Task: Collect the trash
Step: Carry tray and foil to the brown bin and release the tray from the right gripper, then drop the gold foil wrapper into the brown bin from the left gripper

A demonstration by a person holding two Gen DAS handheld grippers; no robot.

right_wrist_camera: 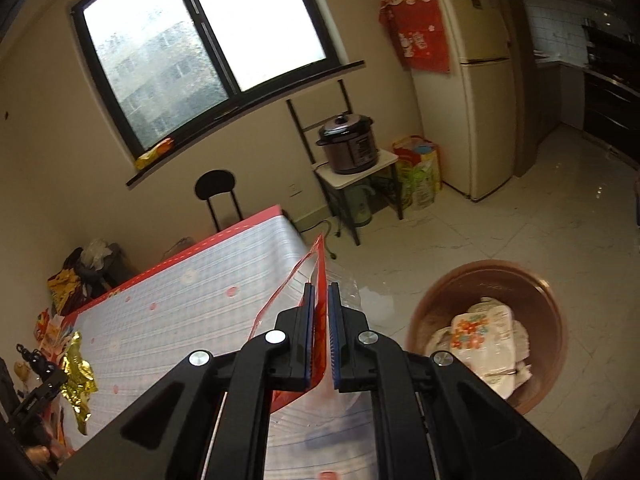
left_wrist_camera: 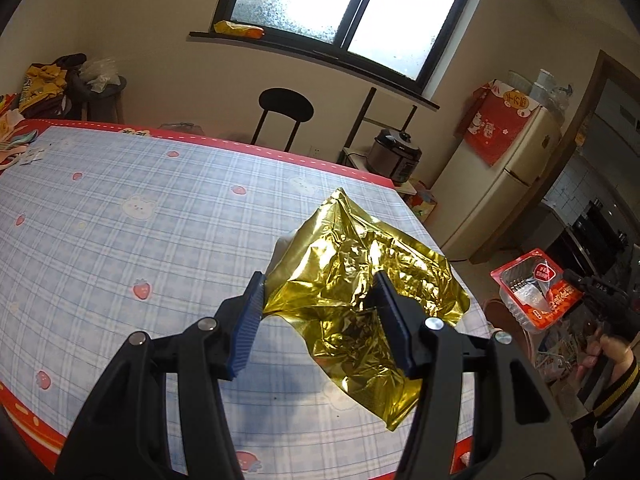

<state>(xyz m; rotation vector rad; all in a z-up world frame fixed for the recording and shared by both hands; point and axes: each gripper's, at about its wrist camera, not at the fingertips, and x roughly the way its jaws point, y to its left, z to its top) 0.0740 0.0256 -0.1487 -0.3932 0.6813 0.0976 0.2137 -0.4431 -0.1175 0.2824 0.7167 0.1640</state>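
Crumpled gold foil wrapper [left_wrist_camera: 360, 280] on tablecloth; red-edged clear package [right_wrist_camera: 316, 312] held upright.

Daylight through the window [left_wrist_camera: 352, 4] is my only source; panes blow out white in both views. Room walls read dim, warm. Gold foil [left_wrist_camera: 360, 280] throws hard glare. Soft shadow under it on the bench [left_wrist_camera: 120, 220]. Heavy fisheye bending, black vignette at corners. Brown bin [right_wrist_camera: 486, 338] smeared by motion blur.
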